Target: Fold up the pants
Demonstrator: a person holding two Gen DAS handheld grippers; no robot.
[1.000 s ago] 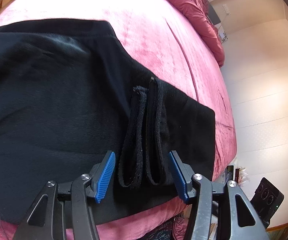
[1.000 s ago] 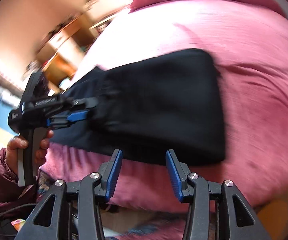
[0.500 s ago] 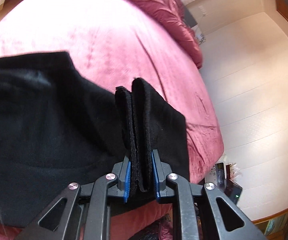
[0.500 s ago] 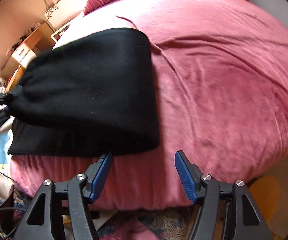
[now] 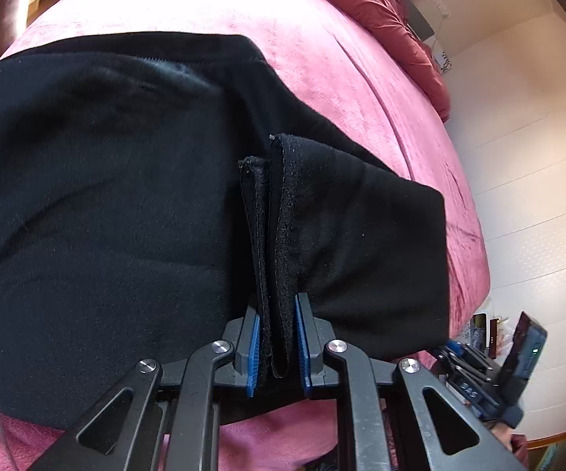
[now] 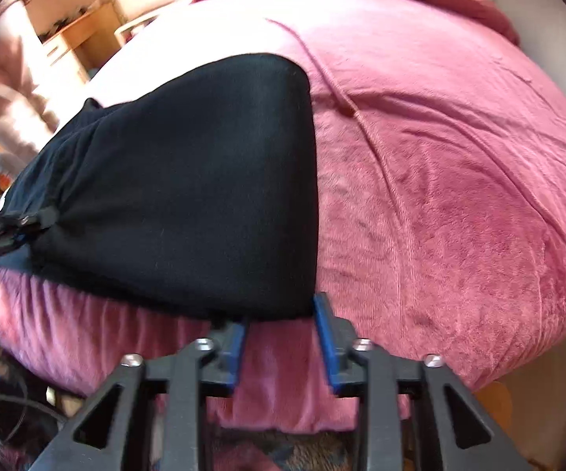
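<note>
- Black fleece pants [image 5: 106, 216] lie folded on a pink plush bedspread [image 5: 345, 74], close to its near edge, where the cover drops over the side of the bed.
- In the left wrist view, two stacked hem edges of the pants [image 5: 273, 235] stand up in a narrow ridge running away from the camera.
- The left gripper [image 5: 277, 347] is clenched on that ridge: both blue pads press the black cloth from either side, and its jaws are closing a little more.
- In the right wrist view, the pants [image 6: 188, 180] show as a smooth dark slab with a rounded fold along their right side.
- The right gripper [image 6: 283, 337] sits at the near right corner of that slab, its jaws closing; the right blue pad touches the corner's edge, the left pad lies just under the hem, and mostly pink cover shows in the gap, so no cloth is pinched.
- At the left edge of that view, the other gripper [image 6: 4, 227] bites the far end of the pants.
- A crumpled red quilt [image 5: 381, 8] lies at the head of the bed.
- Pale flooring [image 5: 526, 180] lies beyond the bed, and wooden furniture [image 6: 83, 39] stands by the wall.
</note>
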